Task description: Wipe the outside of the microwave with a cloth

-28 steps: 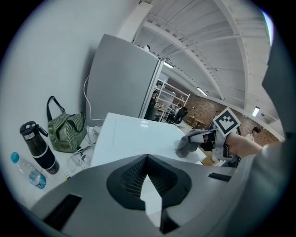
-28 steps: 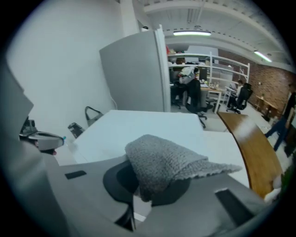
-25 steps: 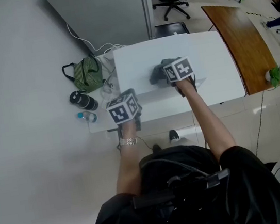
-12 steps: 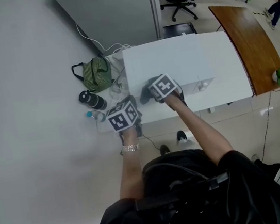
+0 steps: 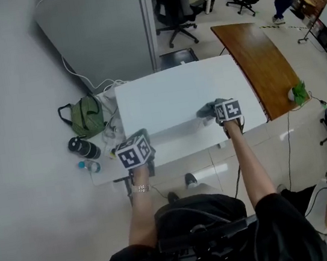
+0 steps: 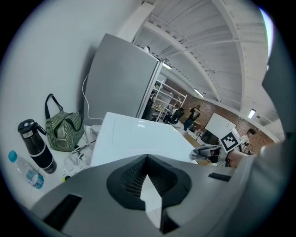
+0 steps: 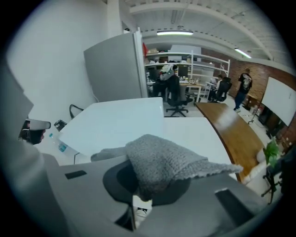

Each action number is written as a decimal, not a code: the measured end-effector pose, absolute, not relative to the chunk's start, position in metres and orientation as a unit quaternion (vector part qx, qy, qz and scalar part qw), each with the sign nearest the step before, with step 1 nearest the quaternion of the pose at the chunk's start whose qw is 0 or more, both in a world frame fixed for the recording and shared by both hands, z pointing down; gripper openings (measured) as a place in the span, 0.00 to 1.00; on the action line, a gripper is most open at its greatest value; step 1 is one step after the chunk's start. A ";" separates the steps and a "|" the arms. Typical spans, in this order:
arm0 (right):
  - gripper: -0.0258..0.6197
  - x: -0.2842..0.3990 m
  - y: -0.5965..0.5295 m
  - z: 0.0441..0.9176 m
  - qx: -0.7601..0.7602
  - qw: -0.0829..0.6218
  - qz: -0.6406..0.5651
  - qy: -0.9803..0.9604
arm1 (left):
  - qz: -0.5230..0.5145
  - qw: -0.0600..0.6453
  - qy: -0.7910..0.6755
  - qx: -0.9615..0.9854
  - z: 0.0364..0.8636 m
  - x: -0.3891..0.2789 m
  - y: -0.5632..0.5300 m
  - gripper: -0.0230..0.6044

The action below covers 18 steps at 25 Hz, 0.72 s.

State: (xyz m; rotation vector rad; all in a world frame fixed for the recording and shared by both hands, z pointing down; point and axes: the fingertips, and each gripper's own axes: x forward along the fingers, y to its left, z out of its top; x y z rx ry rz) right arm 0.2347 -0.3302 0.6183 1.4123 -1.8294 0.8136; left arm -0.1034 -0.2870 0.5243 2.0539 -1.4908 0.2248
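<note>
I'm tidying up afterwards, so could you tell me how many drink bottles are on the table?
2: a black insulated flask beside the green striped bag, and a small clear blue-capped plastic bottle next to the flask. None seems hidden.

Probably office: swivel chairs point(image 5: 170, 3), desk point(image 5: 258, 61)

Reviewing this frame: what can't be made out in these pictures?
- Microwave front: the head view looks down on its top, and both gripper views look across it.
- Right gripper jaw tips: the cloth drapes over them in the right gripper view.
- Water bottle label: too small in the head view.
</note>
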 end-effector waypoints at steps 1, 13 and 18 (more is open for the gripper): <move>0.08 0.238 -0.329 0.619 0.547 0.335 0.313 -0.700 | 0.085 0.291 -0.560 0.771 0.525 -0.104 -0.286 0.03; 0.08 -0.080 -0.255 0.592 0.313 0.284 0.208 -0.882 | 0.075 0.279 -0.609 0.739 0.529 -0.157 -0.264 0.03; 0.08 -0.164 -0.238 0.614 0.273 0.299 0.211 -0.890 | 0.084 0.276 -0.643 0.709 0.526 -0.191 -0.239 0.03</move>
